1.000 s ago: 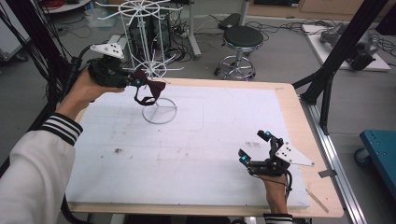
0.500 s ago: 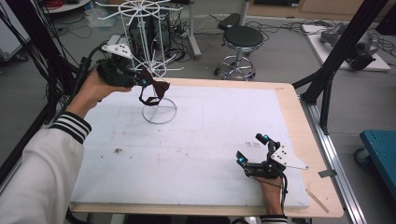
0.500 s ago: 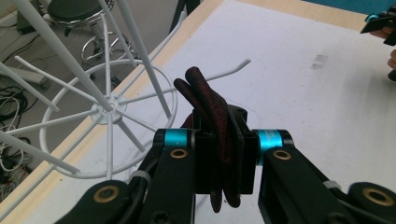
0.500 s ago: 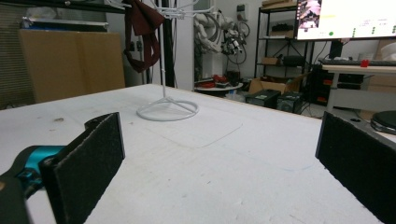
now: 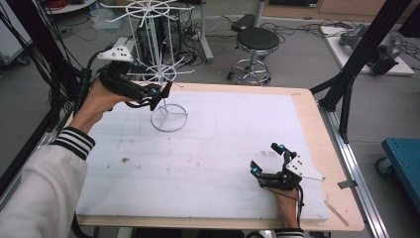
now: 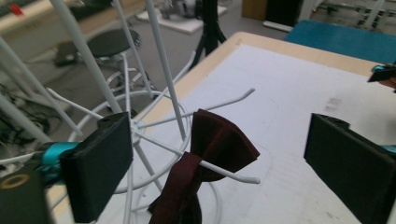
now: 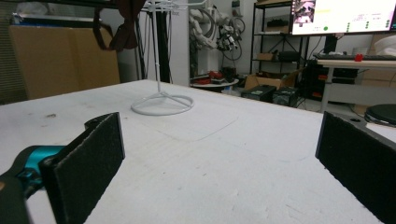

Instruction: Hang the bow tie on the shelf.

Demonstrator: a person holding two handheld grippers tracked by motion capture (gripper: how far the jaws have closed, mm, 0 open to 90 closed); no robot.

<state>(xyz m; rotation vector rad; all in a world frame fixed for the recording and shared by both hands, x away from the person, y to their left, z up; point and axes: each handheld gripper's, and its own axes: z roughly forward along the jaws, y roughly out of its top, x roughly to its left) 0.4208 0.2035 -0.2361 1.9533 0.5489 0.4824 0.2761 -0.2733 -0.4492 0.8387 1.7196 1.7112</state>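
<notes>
At upper left of the high view the left gripper [image 5: 157, 94] hovers with jaws wide apart around a dark red bow tie [image 6: 212, 154] draped over a prong of the white wire rack [image 5: 159, 74], seemingly just hung, while the right gripper [image 5: 270, 161], spread and empty, rests at lower right.

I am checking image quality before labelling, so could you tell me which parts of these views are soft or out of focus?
Left gripper view: the bow tie on the white wire rack is fairly sharp, while the near jaws and background stool are blurred. Right gripper view: the near jaws look soft. High view: evenly lit, mildly soft throughout.
</notes>
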